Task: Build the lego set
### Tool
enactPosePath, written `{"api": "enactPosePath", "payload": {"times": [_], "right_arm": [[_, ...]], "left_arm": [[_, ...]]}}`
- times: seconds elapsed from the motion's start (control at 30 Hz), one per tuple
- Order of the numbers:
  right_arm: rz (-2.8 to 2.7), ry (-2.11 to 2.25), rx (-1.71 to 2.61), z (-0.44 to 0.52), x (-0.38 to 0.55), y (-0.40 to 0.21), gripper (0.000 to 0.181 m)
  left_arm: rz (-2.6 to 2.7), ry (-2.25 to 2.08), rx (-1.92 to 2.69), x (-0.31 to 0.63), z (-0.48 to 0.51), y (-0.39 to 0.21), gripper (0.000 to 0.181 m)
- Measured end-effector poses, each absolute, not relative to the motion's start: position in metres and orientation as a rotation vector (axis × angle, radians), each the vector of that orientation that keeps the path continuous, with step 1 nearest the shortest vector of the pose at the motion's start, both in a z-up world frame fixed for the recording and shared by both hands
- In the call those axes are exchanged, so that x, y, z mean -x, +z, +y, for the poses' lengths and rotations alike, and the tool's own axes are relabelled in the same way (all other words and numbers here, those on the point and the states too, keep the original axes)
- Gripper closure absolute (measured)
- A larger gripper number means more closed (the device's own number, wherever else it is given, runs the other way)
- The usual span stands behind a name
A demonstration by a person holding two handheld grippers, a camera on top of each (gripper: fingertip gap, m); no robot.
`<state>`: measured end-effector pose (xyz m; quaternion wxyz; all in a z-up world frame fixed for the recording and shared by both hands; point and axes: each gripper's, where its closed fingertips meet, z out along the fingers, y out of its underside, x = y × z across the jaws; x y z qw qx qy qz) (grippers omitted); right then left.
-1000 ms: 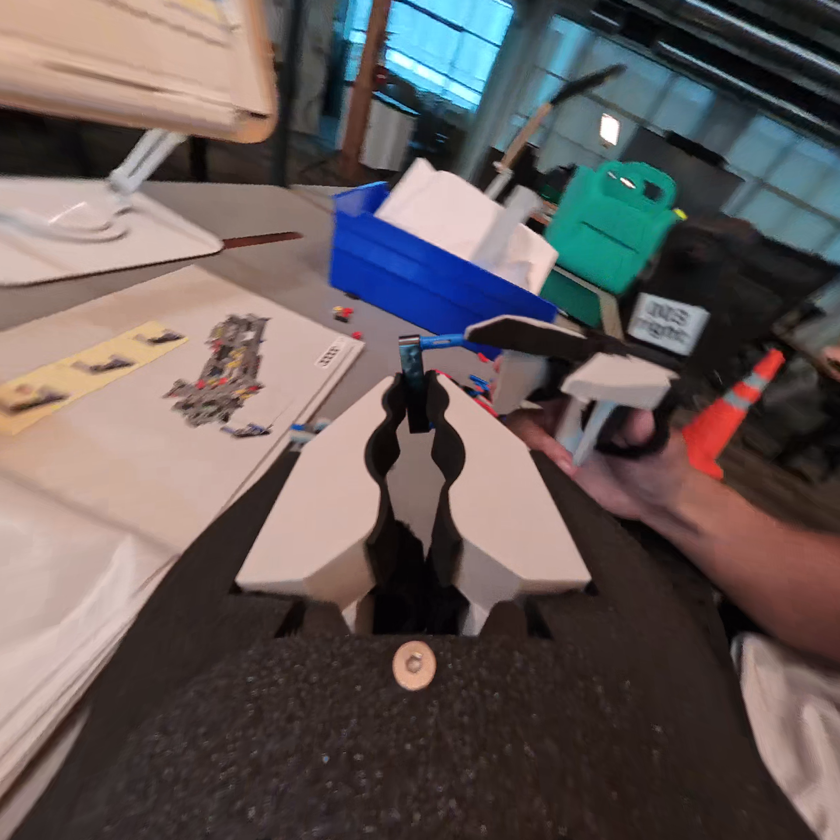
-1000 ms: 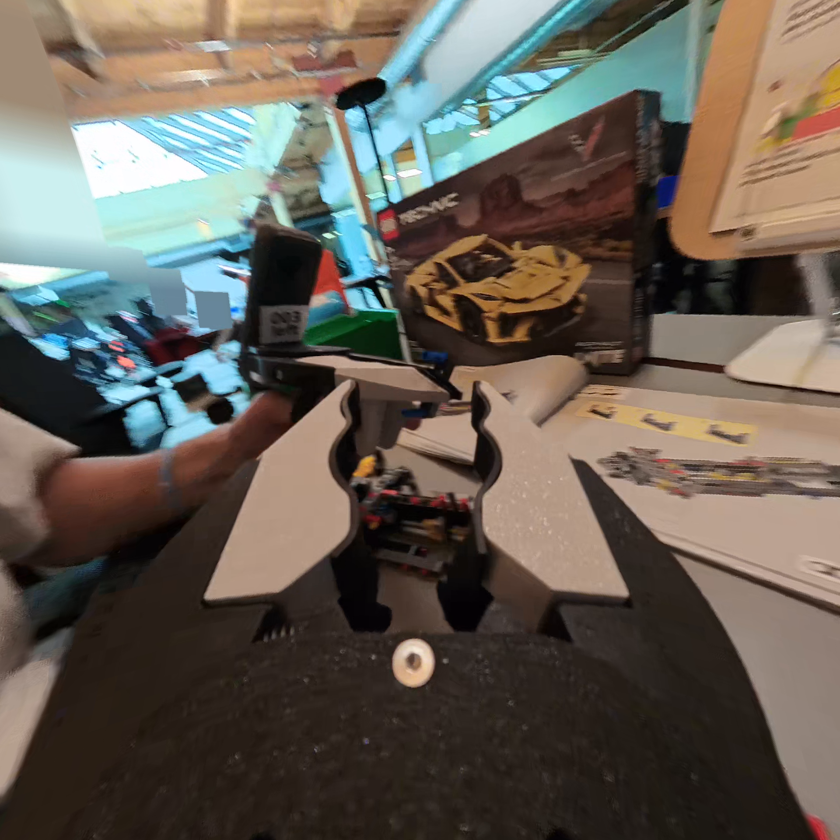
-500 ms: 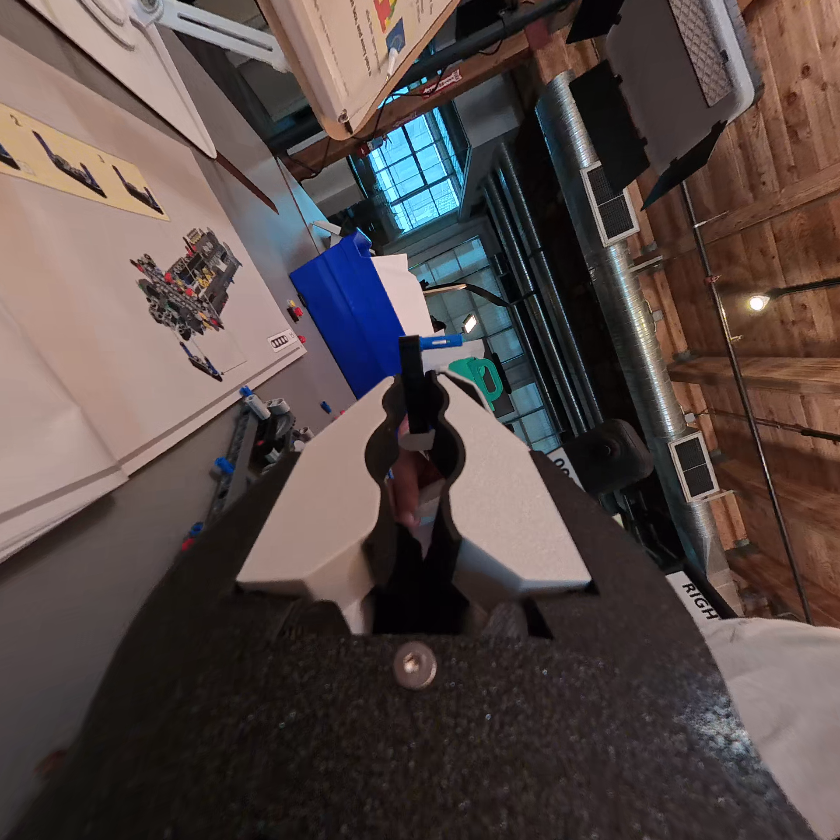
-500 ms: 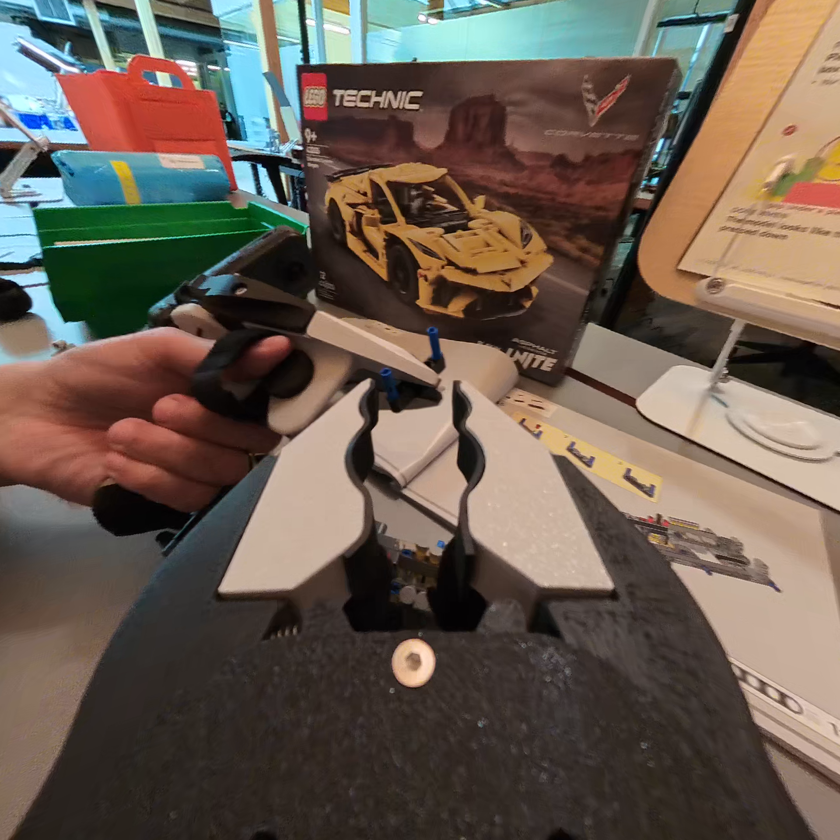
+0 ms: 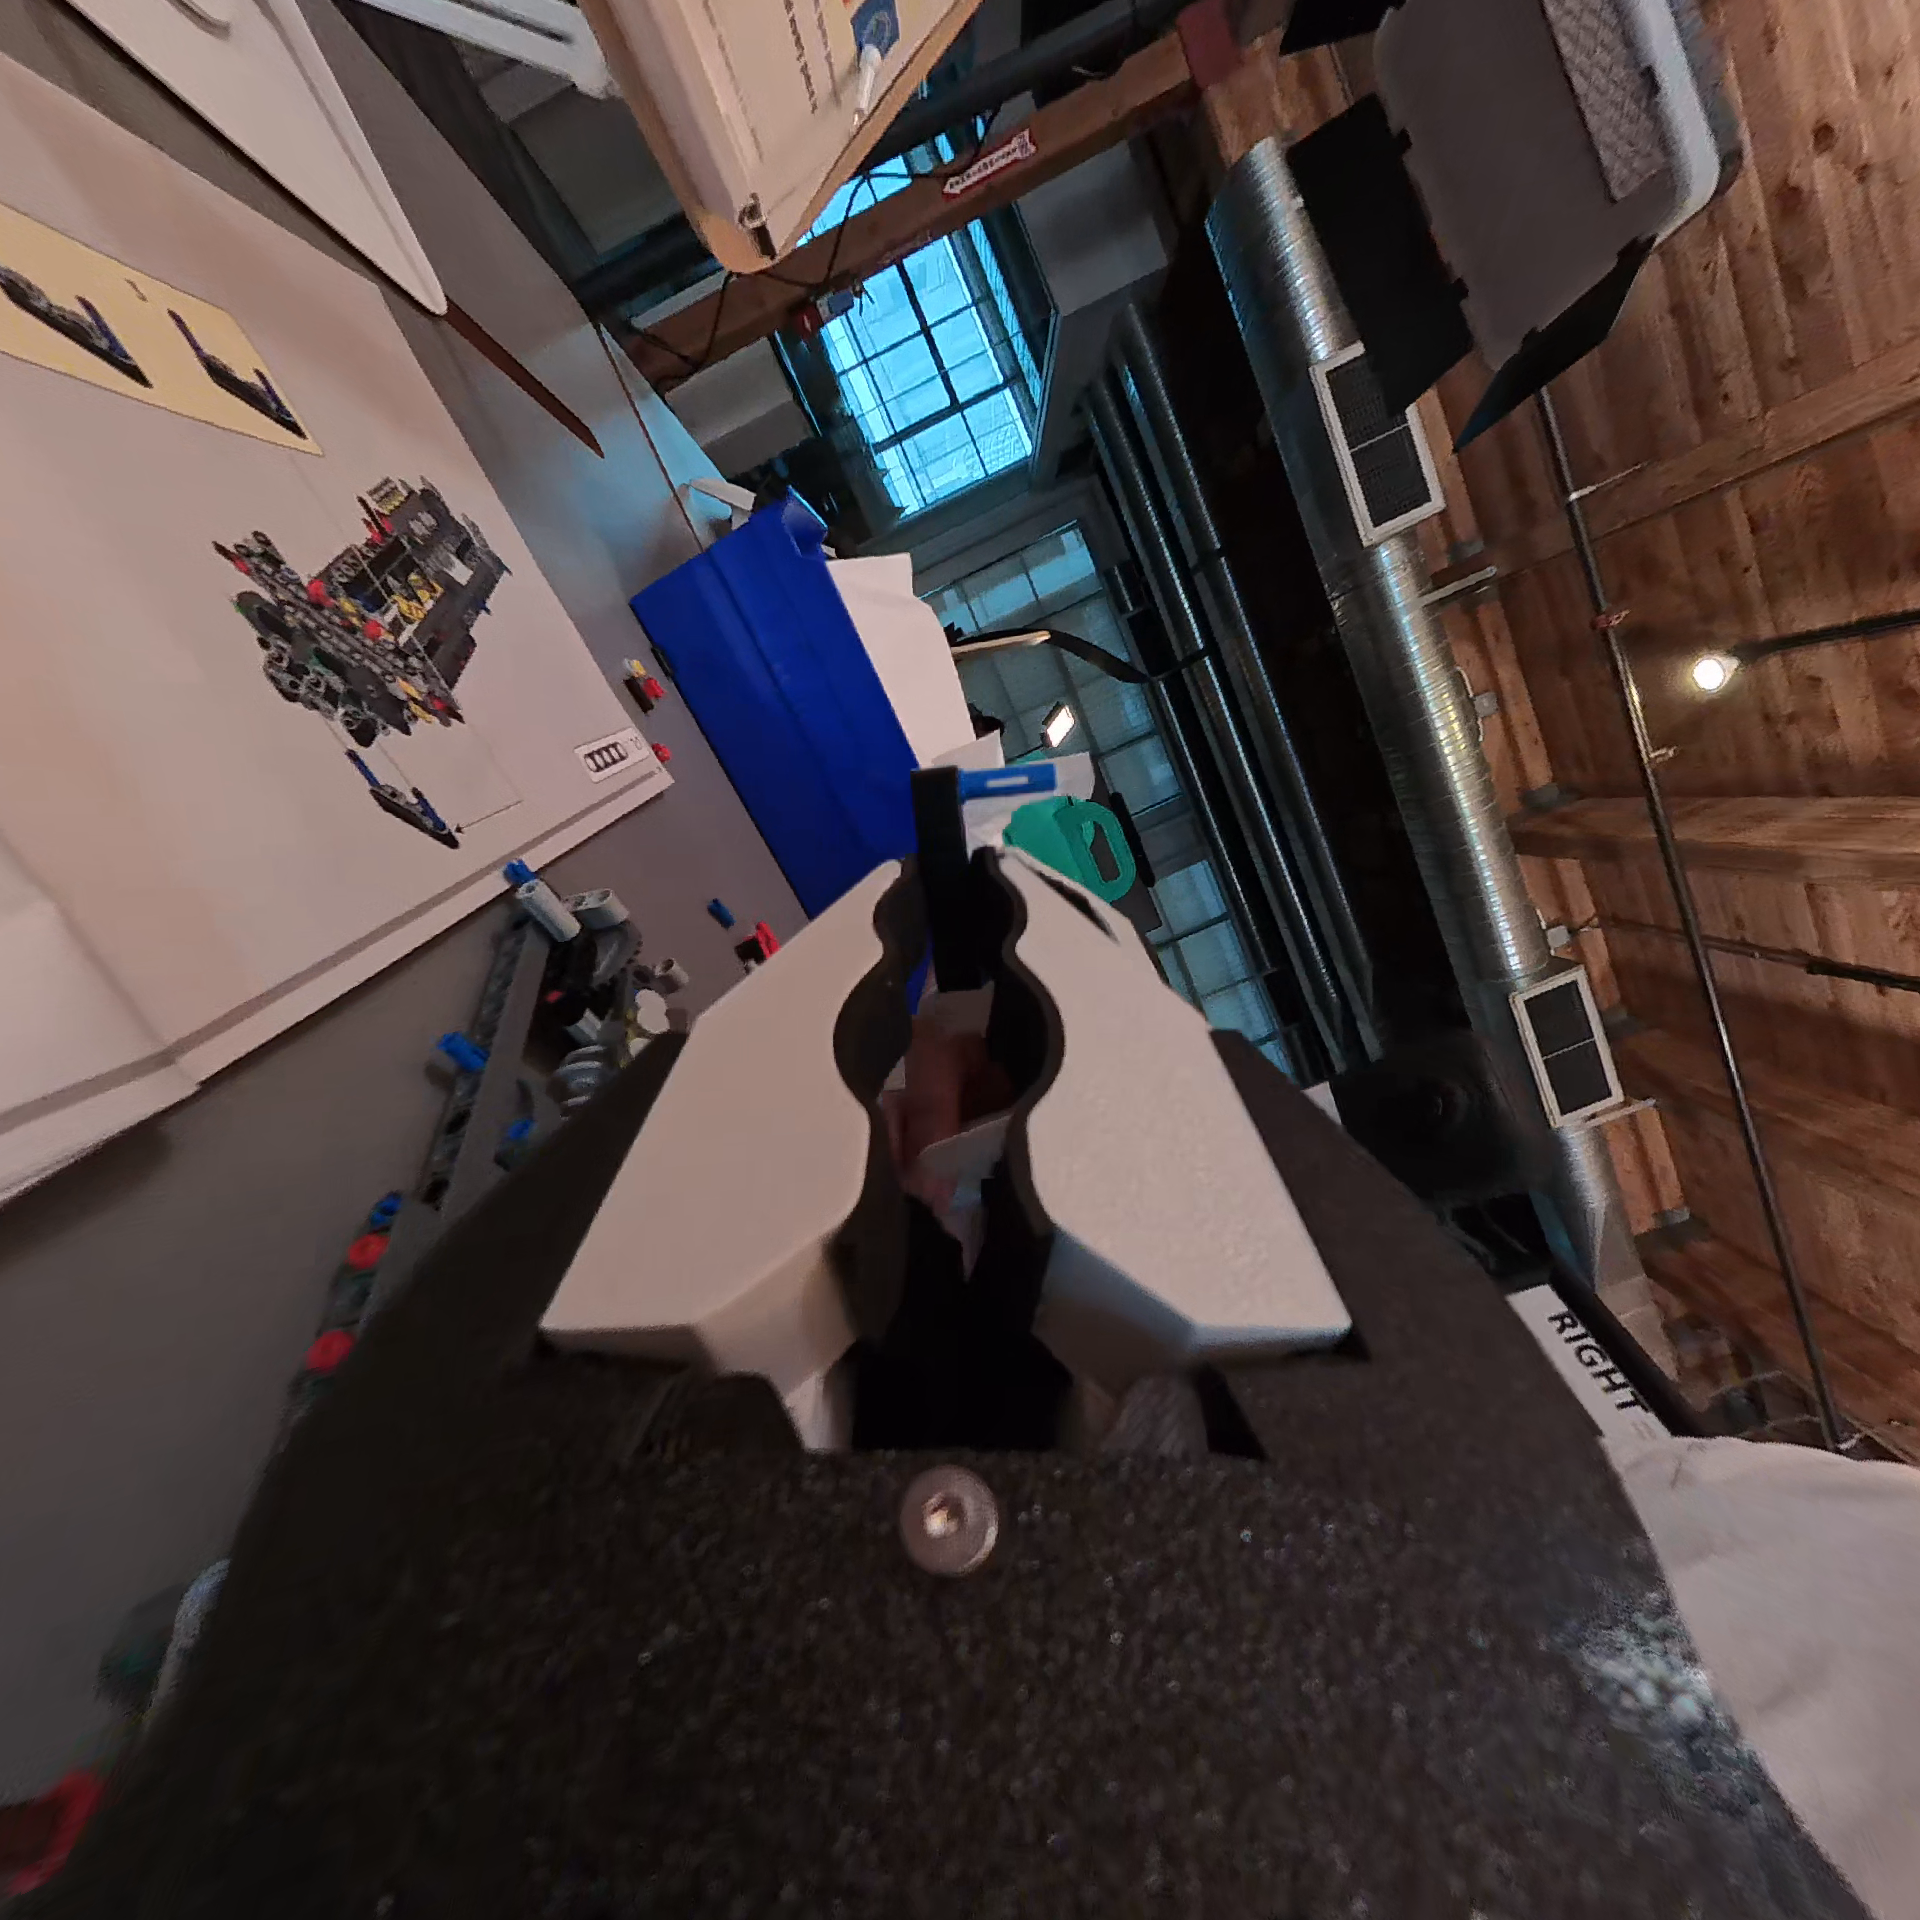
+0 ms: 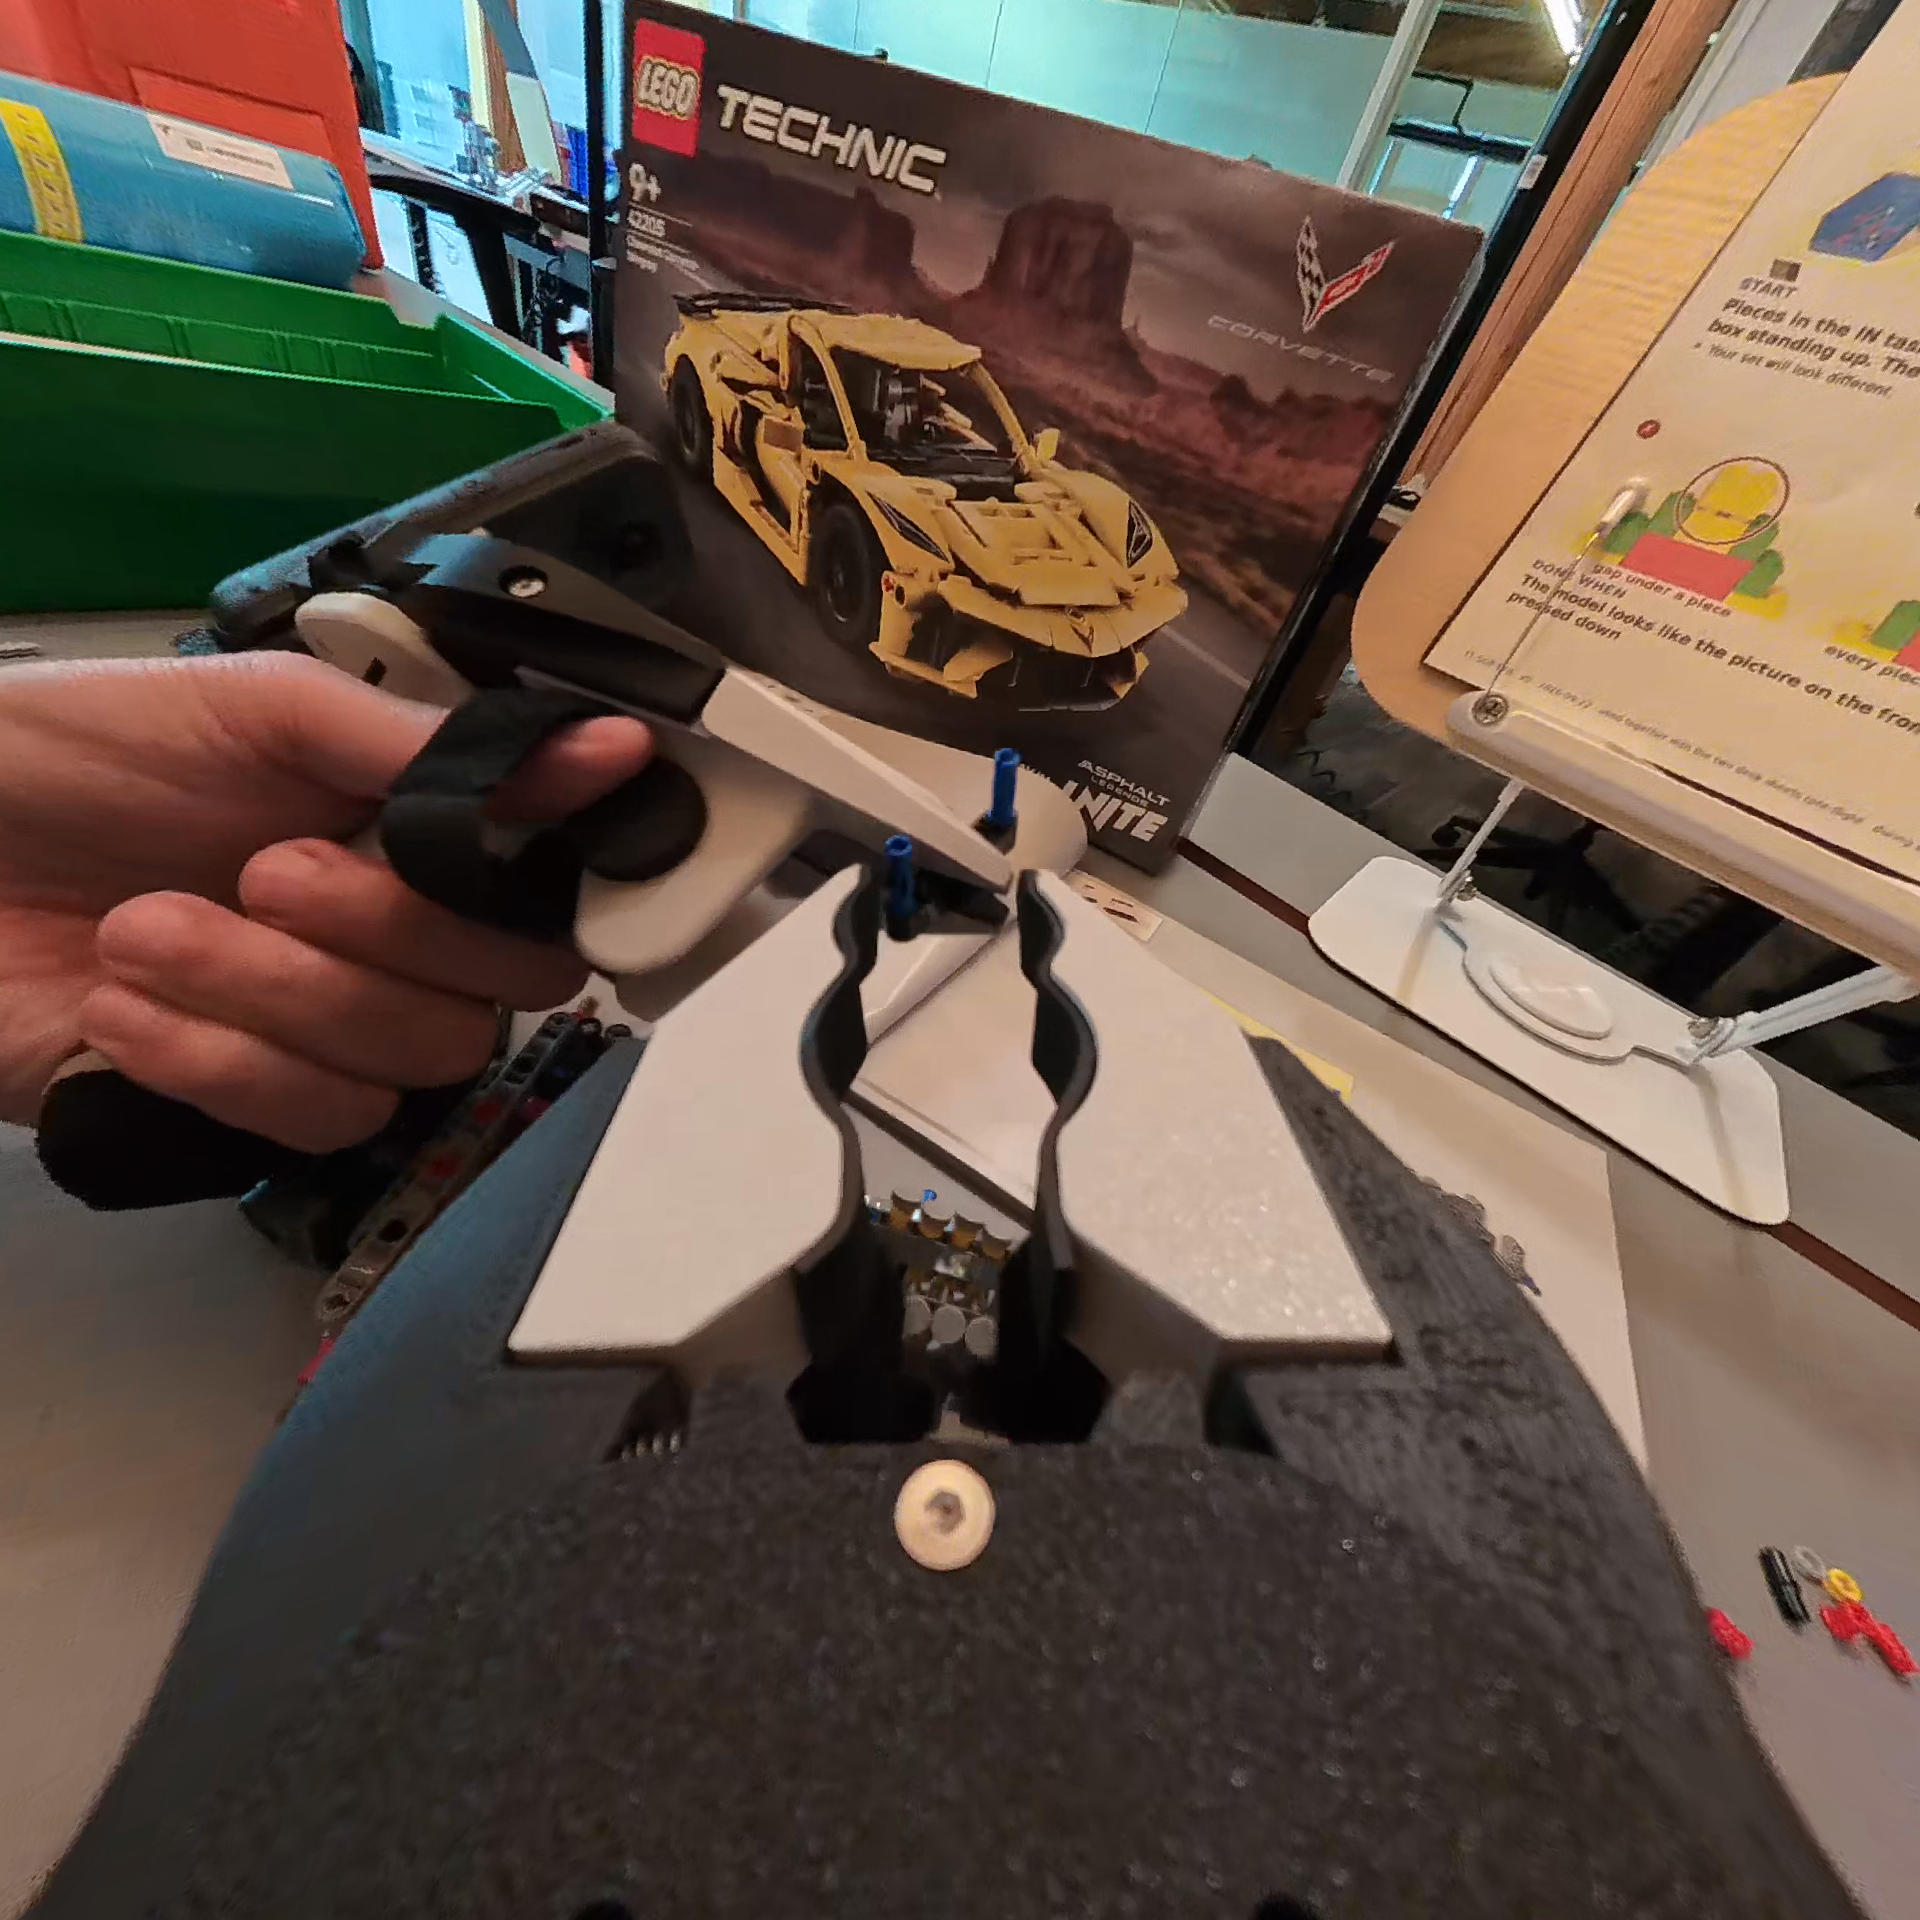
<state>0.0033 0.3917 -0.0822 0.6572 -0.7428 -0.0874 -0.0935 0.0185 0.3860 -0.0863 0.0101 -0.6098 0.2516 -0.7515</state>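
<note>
My left gripper [image 5: 951,883] shows a coarse, matt black body, grainy like foam, with smooth matt white plastic fingers [image 5: 727,1132] and a shiny metal screw [image 5: 948,1522]. Pinched at the tip is a black plastic beam [image 5: 948,883] with a glossy blue pin [image 5: 1006,779]. Matt paper instructions [image 5: 208,727] lie on the smooth grey table [image 5: 156,1299]. Overhead I see rough wood planks [image 5: 1766,520] and a ribbed, shiny metal duct [image 5: 1382,623]. My right gripper [image 6: 940,914] has that same grainy black, with speckled white fingers [image 6: 1174,1143]. The cardboard box [image 6: 1039,416] looks printed, slight sheen. The green bin [image 6: 208,447] is smooth plastic.
</note>
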Motion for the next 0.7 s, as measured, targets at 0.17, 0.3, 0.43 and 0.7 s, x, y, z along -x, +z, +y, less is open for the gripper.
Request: {"api": "enactPosePath", "payload": {"times": [0.17,0.3,0.43,0.7], "right_arm": [[-0.185,-0.23,1.691,0.39,-0.005,-0.084,0.156],[-0.167,-0.272,1.682,0.388,-0.011,-0.081,0.172],[-0.165,-0.265,1.666,0.386,-0.011,-0.079,0.174],[-0.147,0.054,1.581,0.372,-0.001,-0.061,0.155]], "left_arm": [[0.798,-2.365,1.886,-0.019,0.381,-0.084,0.175],[0.836,-2.344,1.87,-0.019,0.377,-0.082,0.174],[0.913,-2.291,1.83,-0.017,0.375,-0.08,0.174],[1.32,-1.939,1.729,-0.009,0.38,-0.092,0.175]]}}
